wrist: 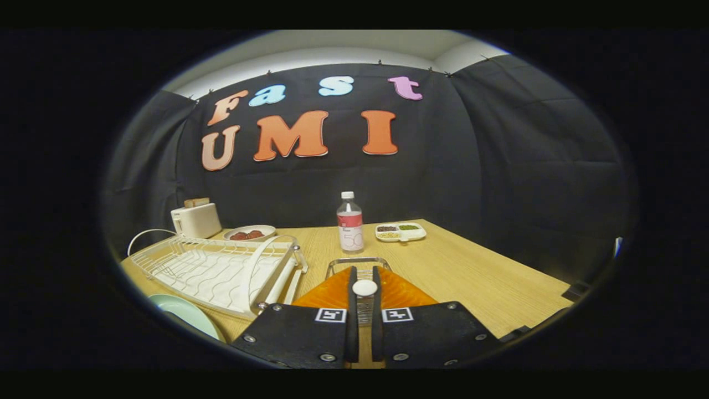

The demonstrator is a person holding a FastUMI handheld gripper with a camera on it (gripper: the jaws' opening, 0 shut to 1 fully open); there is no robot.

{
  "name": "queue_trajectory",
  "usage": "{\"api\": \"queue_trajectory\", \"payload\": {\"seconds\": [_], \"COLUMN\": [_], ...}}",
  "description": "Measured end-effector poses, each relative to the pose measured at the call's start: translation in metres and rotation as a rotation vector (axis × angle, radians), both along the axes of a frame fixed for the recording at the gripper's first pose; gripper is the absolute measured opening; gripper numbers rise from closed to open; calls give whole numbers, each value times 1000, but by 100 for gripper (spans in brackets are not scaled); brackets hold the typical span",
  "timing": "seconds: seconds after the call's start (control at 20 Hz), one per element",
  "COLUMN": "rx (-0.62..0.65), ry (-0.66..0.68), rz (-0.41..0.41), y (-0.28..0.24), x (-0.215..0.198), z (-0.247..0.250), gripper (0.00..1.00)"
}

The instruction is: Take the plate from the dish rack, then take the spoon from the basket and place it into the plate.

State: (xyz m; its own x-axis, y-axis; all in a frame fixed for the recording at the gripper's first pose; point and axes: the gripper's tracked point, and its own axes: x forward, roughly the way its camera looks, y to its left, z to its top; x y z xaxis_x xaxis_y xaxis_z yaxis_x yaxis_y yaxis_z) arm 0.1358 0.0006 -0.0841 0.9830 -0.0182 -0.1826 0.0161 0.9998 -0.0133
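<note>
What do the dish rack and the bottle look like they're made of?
Dish rack: thin white wire, likely coated metal, going by its slim bent rods. Bottle: clear plastic by the look, see-through body with a white cap. The gripper is closed on a white spoon handle.

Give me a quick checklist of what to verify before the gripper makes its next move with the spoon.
1. Pale green round plate out of the white wire dish rack: ok, it lies on the wooden table beside the rack.
2. Gripper shut on the white-tipped spoon: ok, both fingers press its sides.
3. Spoon lifted clear of the orange basket: cannot tell, the basket sits right under the fingers.
4. Plate free to receive the spoon: cannot tell, most of it is cut off.
5. Way to the plate open: cannot tell, the rack's near corner lies close by.
</note>
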Motion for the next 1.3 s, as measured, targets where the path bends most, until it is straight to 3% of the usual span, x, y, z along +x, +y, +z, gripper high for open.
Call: {"api": "queue_trajectory", "payload": {"seconds": [0.8, 1.3], "rx": [-45, -58], "ry": [-123, -140], "rz": [-26, 67], "y": [5, 68], "x": [-55, -105], "z": [90, 113], "gripper": [9, 9]}}
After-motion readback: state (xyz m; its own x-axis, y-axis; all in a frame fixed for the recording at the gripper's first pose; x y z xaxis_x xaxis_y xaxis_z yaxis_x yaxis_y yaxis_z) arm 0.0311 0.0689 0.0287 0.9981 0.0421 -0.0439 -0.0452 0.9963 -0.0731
